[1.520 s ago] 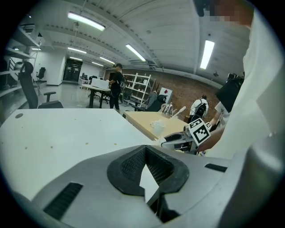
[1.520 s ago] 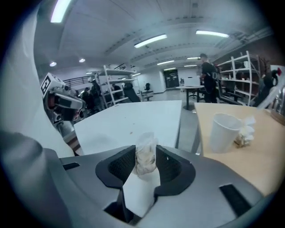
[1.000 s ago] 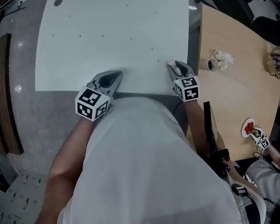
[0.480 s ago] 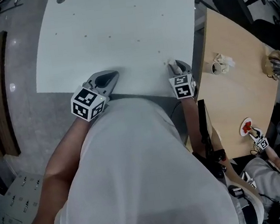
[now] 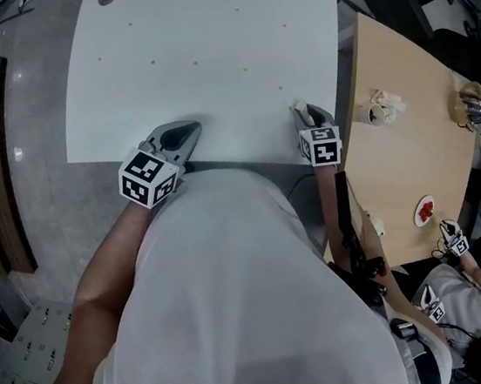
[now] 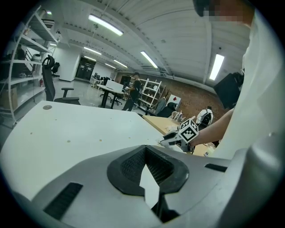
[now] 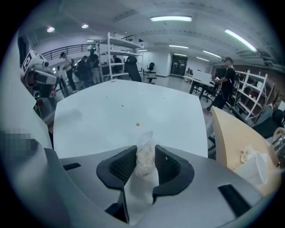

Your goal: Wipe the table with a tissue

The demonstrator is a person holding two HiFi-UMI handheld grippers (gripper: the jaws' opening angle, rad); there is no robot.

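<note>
Right tool [image 7: 145,153]: jaws just closed further, tissue [image 7: 145,164] gripped between pads, tipped more steeply at near edge of table [image 5: 202,34]. Left tool [image 5: 195,128]: clenched, empty, shifted slightly along same edge. Specks [image 7: 137,124] untouched; wiping judged about to start.

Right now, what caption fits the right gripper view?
Right tool, jaws just closed further, pinches a tissue over the white table.

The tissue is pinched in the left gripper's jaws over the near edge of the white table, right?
Not the left. The tissue is pinched in the right gripper's jaws, which have just been closing on it, over the near edge of the white table. The right gripper view shows it. The left gripper holds nothing.
</note>
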